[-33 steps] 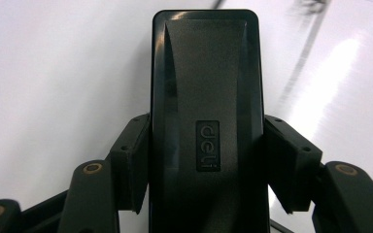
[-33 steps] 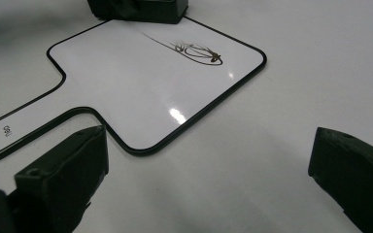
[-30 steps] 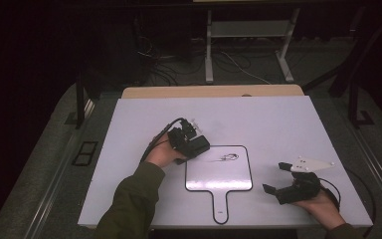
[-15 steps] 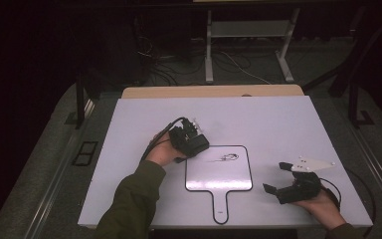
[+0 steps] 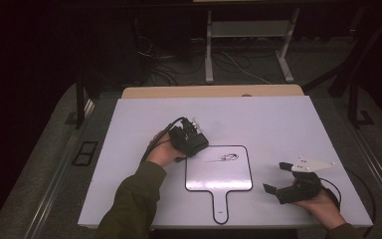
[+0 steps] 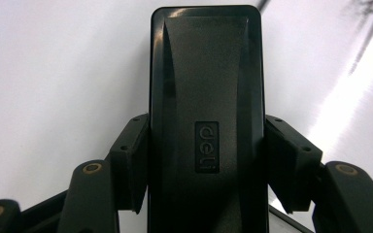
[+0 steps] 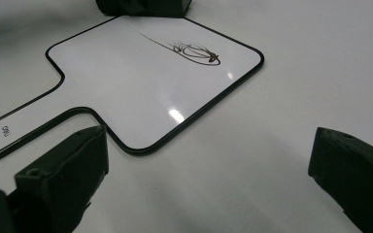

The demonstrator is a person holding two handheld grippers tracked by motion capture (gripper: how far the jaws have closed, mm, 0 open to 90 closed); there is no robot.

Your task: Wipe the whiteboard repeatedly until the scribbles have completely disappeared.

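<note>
Resting open and empty at the near right of the white bench [image 5: 278, 114], the right gripper [image 5: 278, 180] waits while the left gripper [image 5: 195, 143], fingers [image 6: 128, 160] clamped on a black rectangular plastic eraser [image 6: 206, 116], sits at the far left corner of the small white handled whiteboard [image 5: 219, 172], ready, I judge, to wipe rightward across the dark scribble [image 5: 227, 158].

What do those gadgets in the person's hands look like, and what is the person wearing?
Both are black, blocky, two-jawed tools. The left gripper trails a black cable; its jaws carry small brass-coloured rivets. The right gripper bears a pale grey three-cornered plate on top and also trails a cable. The left sleeve is dark olive green.
</note>
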